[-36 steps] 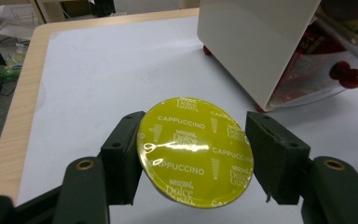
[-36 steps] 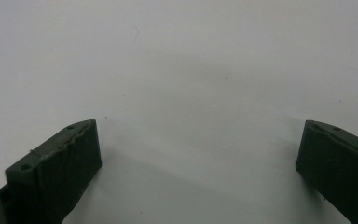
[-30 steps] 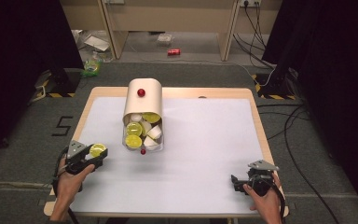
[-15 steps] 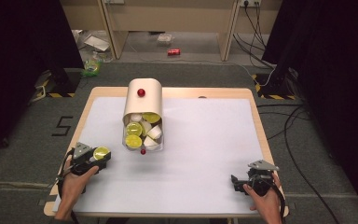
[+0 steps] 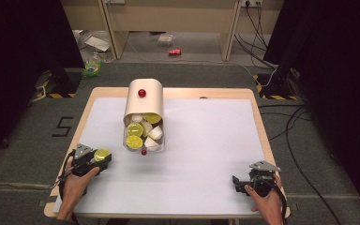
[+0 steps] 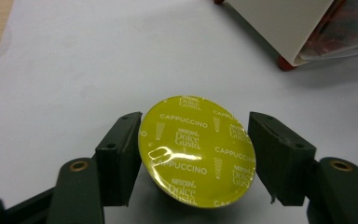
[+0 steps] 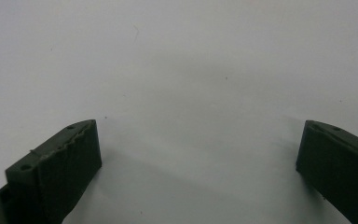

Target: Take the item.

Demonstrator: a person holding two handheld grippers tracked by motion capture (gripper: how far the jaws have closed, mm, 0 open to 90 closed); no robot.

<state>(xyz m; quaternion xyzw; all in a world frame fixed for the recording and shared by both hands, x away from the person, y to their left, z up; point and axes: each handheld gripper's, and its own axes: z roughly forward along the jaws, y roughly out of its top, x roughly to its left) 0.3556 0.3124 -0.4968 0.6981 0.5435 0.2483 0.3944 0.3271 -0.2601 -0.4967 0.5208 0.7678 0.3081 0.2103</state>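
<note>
Moved since earlier frames: left gripper point(image 5: 95, 161) w/ capsule, drawn back toward near-left table point(image 5: 206, 140) corner; right gripper point(image 5: 242, 183) unchanged, near-right edge. Count, largest first: 1 table w/ white mat; 1 capsule dispenser point(image 5: 143, 114) lying at centre-left, approx. 3 yellow-lid pods plus some white ones visible inside; 2 grippers; 1 yellow cappuccino capsule point(image 6: 197, 150). Capsule sits between left jaws, left one touching, slight gap at right, so grip can't be confirmed; right jaws wide apart over bare mat.

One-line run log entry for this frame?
left tool: shut on yellow-lidded coffee capsule | right tool: open, over white table sheet | capsule dispenser box: untouched
</note>
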